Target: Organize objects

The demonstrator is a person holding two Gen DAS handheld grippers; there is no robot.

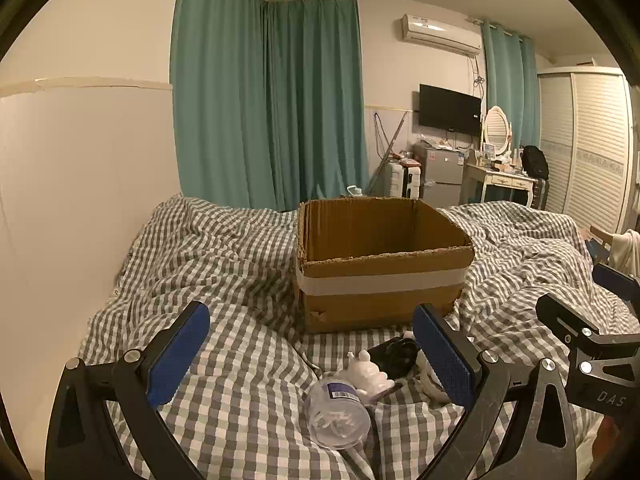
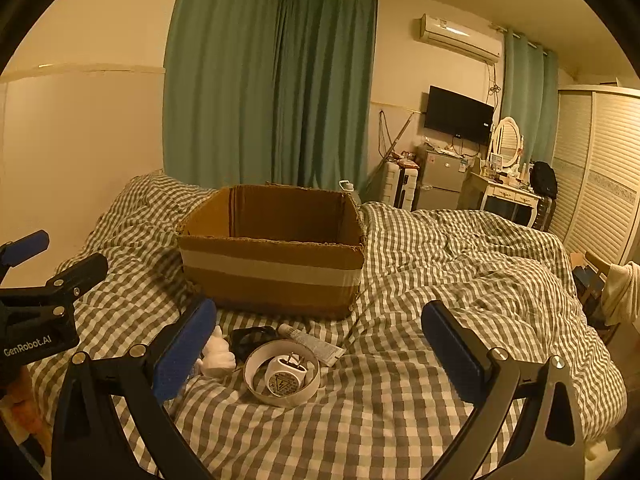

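Left tongs point(image 1: 310, 354) spread wide, holding nothing, blue pads either side of the clutter in front of the cardboard box point(image 1: 380, 264). Right tongs point(image 2: 318, 350) likewise wide and empty. Nearest, before the box on the checked bed quilt point(image 1: 240, 400): a clear plastic jar point(image 1: 336, 408) on its side, mouth toward the camera. Just behind the jar, touching it, a white figurine point(image 1: 370, 374). Beside the figurine, toward the box, a black item point(image 1: 394, 354), too dim to identify. In the right wrist view, a white tape roll point(image 2: 282, 372) lying flat with a white plug adapter point(image 2: 286, 374) inside its ring; beyond it, a small tube point(image 2: 312, 342) close to the box front. Box upright, open-topped, pale tape band around it. Past the box, green curtains point(image 1: 268, 100).
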